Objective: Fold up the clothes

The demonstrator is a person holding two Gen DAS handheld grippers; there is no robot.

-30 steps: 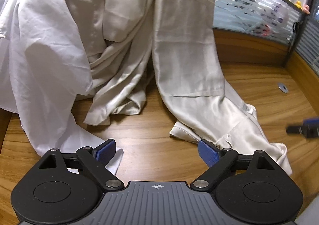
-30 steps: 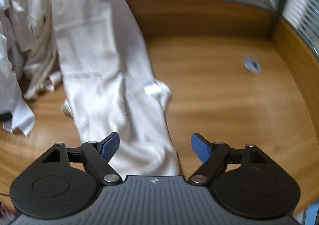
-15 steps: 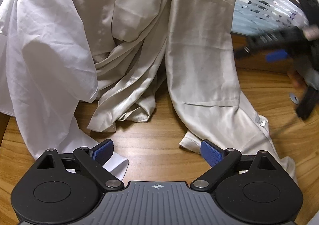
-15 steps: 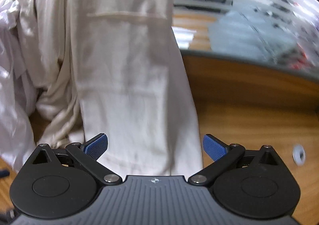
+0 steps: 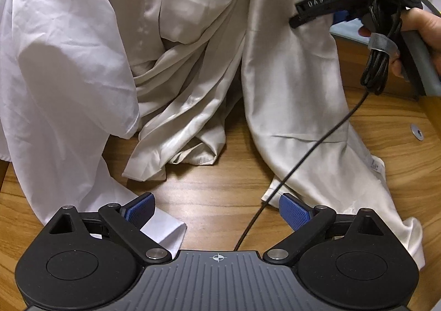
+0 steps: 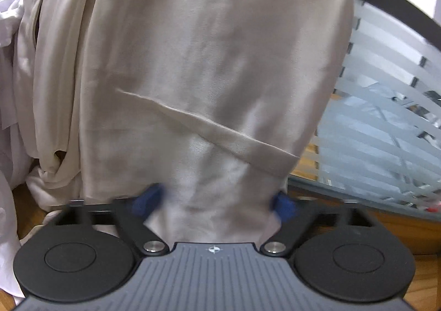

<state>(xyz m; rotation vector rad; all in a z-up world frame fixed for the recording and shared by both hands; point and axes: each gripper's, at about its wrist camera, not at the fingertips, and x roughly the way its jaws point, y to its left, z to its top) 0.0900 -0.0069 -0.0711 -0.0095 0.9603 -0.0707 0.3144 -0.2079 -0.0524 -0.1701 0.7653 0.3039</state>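
Biggest thing here is the beige satin garment [image 5: 289, 85], draped down off smth above onto the wooden desk [image 5: 215, 195]. Thin, floppy, prob slippery imo, so I'd pinch a hem or seam edge, not the loose middle. One beige piece afaict, plus one white cotton garment [image 5: 63, 62] hanging beside it on the left, looks a bit crisper.

My right gripper [image 6: 213, 204] has just been closing, beige cloth sits between the blue pads, but it's blurry so can't tell if it's actually pinched. Left gripper [image 5: 217, 210] is wide open, nothing in it, over bare wood near the white hem.
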